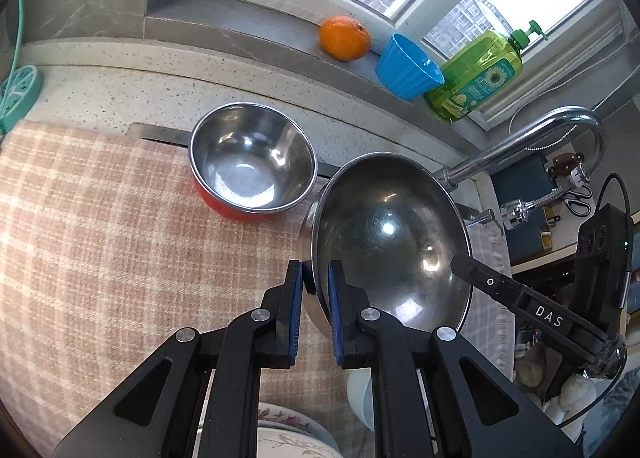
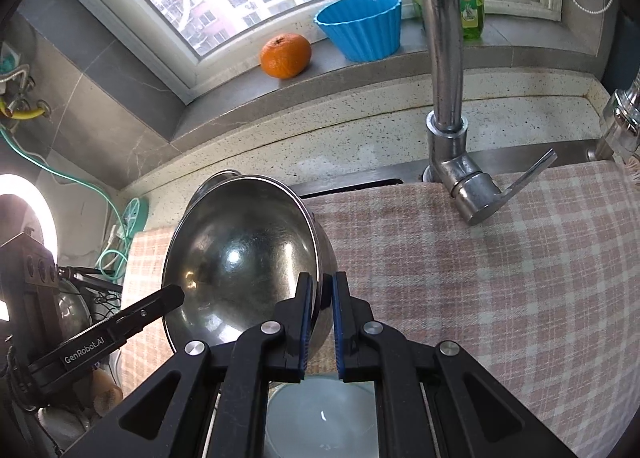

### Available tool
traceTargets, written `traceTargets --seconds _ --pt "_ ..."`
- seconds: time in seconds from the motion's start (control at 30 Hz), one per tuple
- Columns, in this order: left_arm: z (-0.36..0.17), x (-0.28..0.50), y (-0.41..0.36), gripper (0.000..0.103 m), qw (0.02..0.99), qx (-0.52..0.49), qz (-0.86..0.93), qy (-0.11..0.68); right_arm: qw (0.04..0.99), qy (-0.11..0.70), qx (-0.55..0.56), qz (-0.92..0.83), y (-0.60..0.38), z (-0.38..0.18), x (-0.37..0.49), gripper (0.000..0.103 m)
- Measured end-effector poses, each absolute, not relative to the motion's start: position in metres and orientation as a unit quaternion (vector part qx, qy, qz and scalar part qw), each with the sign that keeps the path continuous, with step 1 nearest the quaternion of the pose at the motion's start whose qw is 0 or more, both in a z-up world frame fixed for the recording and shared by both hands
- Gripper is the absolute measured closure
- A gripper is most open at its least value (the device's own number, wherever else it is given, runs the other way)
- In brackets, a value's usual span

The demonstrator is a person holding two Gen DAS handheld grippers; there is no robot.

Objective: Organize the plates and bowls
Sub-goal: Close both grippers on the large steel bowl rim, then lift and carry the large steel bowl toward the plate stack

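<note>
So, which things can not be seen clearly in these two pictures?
- Left wrist view: the floral plate is cut off by the bottom edge and hidden by the left tongs.
- Right wrist view: the red bowl is almost fully hidden behind the large steel bowl.
- Right wrist view: the pale dish under the right tongs is blurred and partly covered.

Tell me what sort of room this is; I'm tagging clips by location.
Most likely a home kitchen, at the sink by a window: a chrome faucet, a dish soap bottle on the sill, and steel bowls on a plaid cloth.
</note>
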State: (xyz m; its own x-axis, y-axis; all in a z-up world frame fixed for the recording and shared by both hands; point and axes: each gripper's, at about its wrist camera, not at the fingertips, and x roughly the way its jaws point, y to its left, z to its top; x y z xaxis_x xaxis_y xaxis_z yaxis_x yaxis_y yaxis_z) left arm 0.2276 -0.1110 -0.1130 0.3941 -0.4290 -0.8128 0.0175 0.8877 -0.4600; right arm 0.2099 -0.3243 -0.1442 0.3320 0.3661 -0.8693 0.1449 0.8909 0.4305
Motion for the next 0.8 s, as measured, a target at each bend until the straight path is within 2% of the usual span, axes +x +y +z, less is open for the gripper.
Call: traceTargets --seconds 0.8 --pt "-0.094 0.178 -0.032 0.092 0.824 -0.223 -0.103 0.511 0.784 0.579 0.189 0.124 -0.235 -0.109 0.191 0.093"
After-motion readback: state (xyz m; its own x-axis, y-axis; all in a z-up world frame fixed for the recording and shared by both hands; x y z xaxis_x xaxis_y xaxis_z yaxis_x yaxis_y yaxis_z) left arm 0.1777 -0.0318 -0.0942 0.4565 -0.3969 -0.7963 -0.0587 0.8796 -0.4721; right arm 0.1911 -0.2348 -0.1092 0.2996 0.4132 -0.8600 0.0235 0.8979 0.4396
